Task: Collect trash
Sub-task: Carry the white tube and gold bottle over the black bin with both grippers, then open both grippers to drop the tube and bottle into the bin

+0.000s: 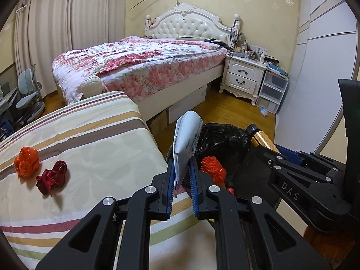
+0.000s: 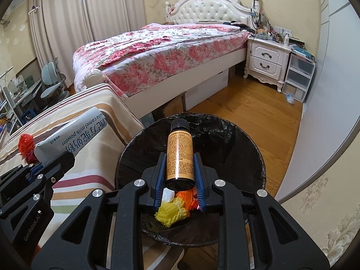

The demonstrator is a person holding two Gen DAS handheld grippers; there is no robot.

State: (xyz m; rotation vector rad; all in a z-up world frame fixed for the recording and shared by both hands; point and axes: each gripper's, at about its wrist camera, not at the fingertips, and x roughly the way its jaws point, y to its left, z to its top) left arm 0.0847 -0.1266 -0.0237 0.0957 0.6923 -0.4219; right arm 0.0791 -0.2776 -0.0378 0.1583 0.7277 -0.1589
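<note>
My left gripper [image 1: 181, 164] is shut on a grey-white milk powder sachet [image 1: 186, 135], held at the edge of the striped bed beside the bin; the sachet also shows in the right wrist view [image 2: 74, 135]. My right gripper [image 2: 179, 157] is shut on a small brown bottle [image 2: 179, 155] with a gold label, held over the black-lined trash bin [image 2: 236, 148]. In the bin lie a yellow net ball [image 2: 172, 211], orange scraps [image 2: 185, 199] and an orange net [image 1: 213, 168]. An orange wad [image 1: 26, 162] and a dark red wad [image 1: 52, 176] lie on the striped bed.
The striped bed [image 1: 90, 135] is to the left of the bin. A floral bed [image 1: 139, 65] stands behind, with a white nightstand [image 1: 244, 76] and plastic drawers [image 1: 271, 90] at the right. A wooden floor [image 2: 243, 105] lies beyond the bin. A wardrobe [image 1: 321, 63] runs along the right.
</note>
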